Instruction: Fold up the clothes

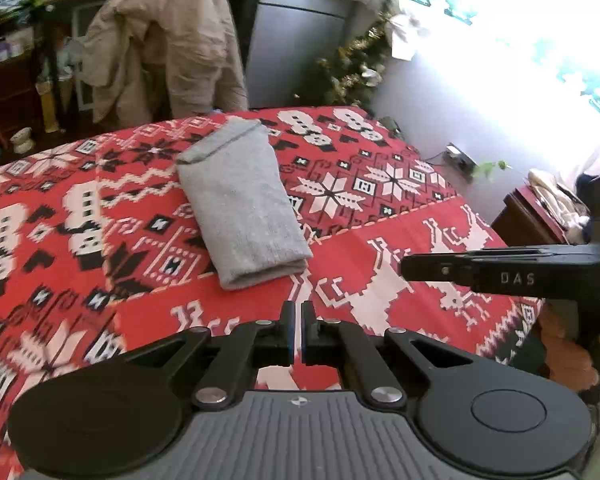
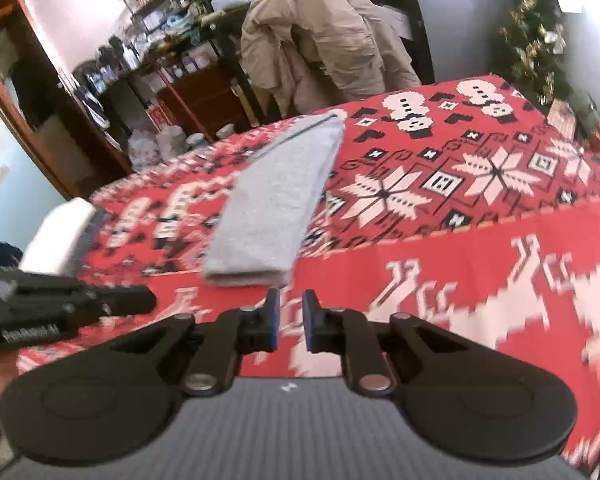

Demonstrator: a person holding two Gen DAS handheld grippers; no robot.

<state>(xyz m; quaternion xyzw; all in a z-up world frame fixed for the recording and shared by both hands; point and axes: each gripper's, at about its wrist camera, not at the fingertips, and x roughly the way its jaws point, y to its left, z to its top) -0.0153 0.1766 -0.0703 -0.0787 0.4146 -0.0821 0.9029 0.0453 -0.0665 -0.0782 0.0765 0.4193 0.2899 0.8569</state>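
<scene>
While folded on the red patterned cloth (image 1: 380,236), grey garment (image 1: 240,200) untouched, left gripper (image 1: 299,312) pressed together, right gripper (image 2: 291,302) slightly spread, both empty.

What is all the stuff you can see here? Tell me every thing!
folded cloth: one, grey, lying on the tablecloth ahead of both claws
tablecloth: one, red with white and black patterns, covering the table
jacket: one, beige, draped over a chair behind the table
tree with tinsel: one, green and gold, past the table's far corner
left claw: one, black, shut, empty
right claw: one, black, slightly open, empty
</scene>
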